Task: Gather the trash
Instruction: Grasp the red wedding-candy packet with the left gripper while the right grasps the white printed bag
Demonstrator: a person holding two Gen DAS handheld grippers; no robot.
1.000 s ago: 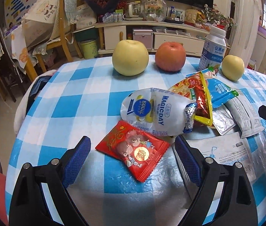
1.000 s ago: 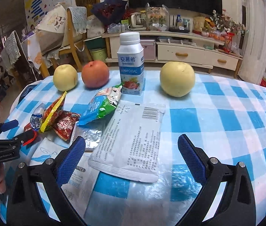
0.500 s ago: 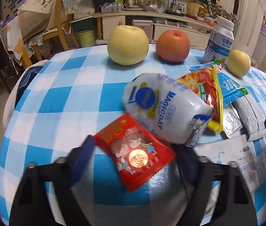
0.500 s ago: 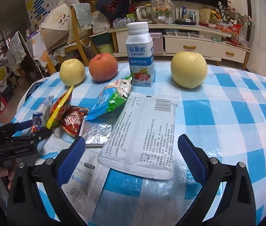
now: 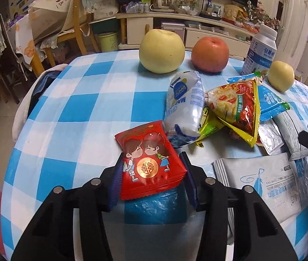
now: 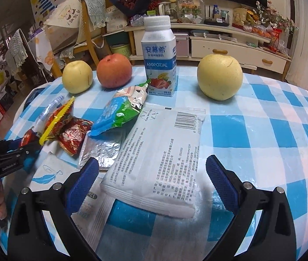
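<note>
Red foil with a cartoon couple printed on it marks the small snack packet (image 5: pixel 151 161) that sits between the blue pads of the left claw (image 5: pixel 151 174); the jaws are closing on it, both pads already against its edges, and its near end bulges up off the blue-and-white checked surface (image 5: pixel 84 108). Just beyond it lies a heap of other wrappers: a white milk pouch (image 5: pixel 186 106) standing on end, a yellow-edged snack bag (image 5: pixel 236 106) leaning against it, and a blue-green wrapper (image 6: pixel 119 113) with a silver foil piece (image 6: pixel 101 150) under its lower end. The right claw (image 6: pixel 151 174) stands wide, its pads apart on either side of a flat white packet with a barcode (image 6: pixel 160 156), not touching it. A white pack with a blue feather (image 5: pixel 263 180) lies between the two claws. At the far side stand a yogurt bottle (image 6: pixel 159 58), a red apple (image 6: pixel 114 71) and two yellow pears, one beside the apple (image 6: pixel 77 79), one right of the bottle (image 6: pixel 220 77).
</note>
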